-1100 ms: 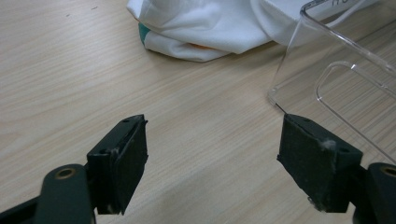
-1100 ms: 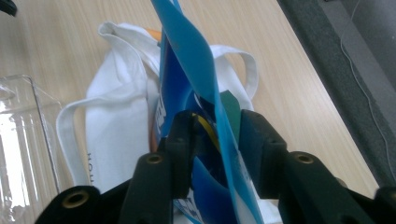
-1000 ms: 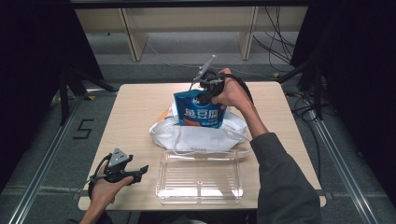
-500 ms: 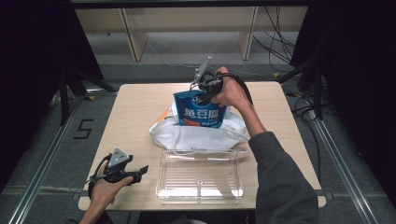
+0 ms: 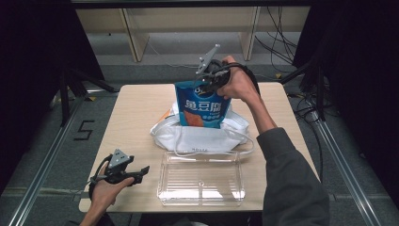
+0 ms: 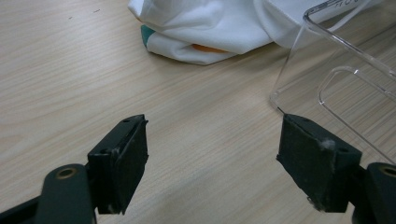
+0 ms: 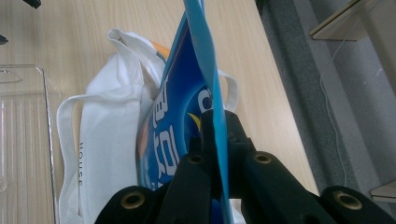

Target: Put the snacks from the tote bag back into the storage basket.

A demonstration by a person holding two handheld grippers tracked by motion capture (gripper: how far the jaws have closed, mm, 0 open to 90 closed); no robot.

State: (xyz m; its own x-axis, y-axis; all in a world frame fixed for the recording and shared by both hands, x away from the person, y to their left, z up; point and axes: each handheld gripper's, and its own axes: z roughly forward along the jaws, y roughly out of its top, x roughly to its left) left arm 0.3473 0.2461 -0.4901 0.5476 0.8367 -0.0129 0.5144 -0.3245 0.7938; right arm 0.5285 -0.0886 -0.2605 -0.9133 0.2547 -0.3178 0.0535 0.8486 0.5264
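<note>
A blue snack bag (image 5: 202,106) with white lettering hangs upright above a white cloth tote bag (image 5: 200,134) in the middle of the table. My right gripper (image 5: 209,81) is shut on the snack bag's top edge; its jaws have just closed on it. In the right gripper view the bag's thin blue rim (image 7: 212,107) is pinched between the two black jaws, with the tote bag (image 7: 107,154) below. My left gripper (image 5: 136,173) rests open near the table's front left corner, nothing between its pads (image 6: 123,161).
A clear plastic tray (image 5: 201,178) lies at the front edge of the wooden table (image 5: 136,113), just before the tote bag; its corner (image 6: 327,70) shows by my left gripper. Something orange (image 6: 208,48) peeks from the tote. Shelving and cables stand beyond the table.
My right gripper has risen with the snack bag, lifting it higher out of the tote bag. The left gripper has stayed where it was.
</note>
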